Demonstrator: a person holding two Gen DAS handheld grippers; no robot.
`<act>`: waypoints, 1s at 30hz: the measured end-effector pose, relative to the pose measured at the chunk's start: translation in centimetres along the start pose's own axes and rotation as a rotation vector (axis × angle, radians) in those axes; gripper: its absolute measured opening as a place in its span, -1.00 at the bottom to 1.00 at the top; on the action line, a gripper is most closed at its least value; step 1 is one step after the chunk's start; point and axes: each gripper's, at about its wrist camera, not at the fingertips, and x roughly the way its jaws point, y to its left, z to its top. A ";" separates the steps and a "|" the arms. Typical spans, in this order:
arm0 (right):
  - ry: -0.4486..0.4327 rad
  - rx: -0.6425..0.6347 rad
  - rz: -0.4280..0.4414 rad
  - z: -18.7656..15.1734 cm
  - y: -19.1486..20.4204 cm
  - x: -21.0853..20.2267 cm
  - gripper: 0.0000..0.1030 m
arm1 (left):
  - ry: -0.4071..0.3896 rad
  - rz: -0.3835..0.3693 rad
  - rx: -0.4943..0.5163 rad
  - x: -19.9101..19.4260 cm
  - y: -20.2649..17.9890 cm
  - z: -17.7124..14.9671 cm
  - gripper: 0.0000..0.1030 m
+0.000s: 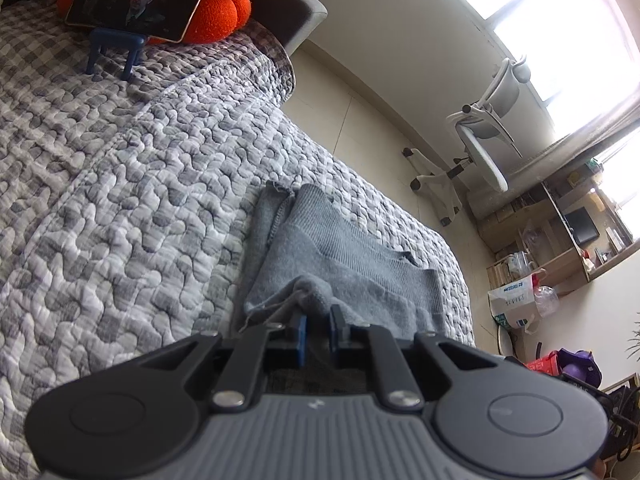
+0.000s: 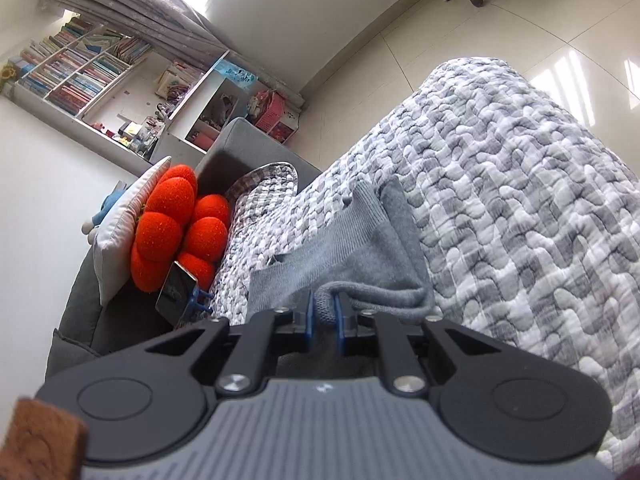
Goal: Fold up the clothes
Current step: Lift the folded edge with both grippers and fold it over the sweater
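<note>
The grey ribbed knit garment (image 1: 348, 264) lies on the grey-and-white quilted bed cover (image 1: 120, 184), already doubled into a narrow band, so the fold looks partly done. The left tool (image 1: 318, 330) and right tool (image 2: 323, 316) are each clamped on its near edge; likely one more fold across remains.

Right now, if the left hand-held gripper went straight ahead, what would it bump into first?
Probably the grey sweater. The left hand-held gripper is already pinching its near edge, and more of it lies straight ahead on the quilt.
</note>
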 end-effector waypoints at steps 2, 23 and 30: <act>-0.010 0.003 -0.002 1.0 0.3 0.6 -0.74 | 0.004 0.012 -0.011 0.9 -0.4 1.4 -0.80; -0.029 -0.075 -0.213 7.7 -1.3 11.1 -0.76 | 0.034 -0.045 -0.212 12.0 1.8 9.6 -0.74; -0.016 -0.243 -0.295 8.1 -1.0 11.1 -0.22 | -0.019 -0.086 -0.242 10.3 4.2 10.6 0.33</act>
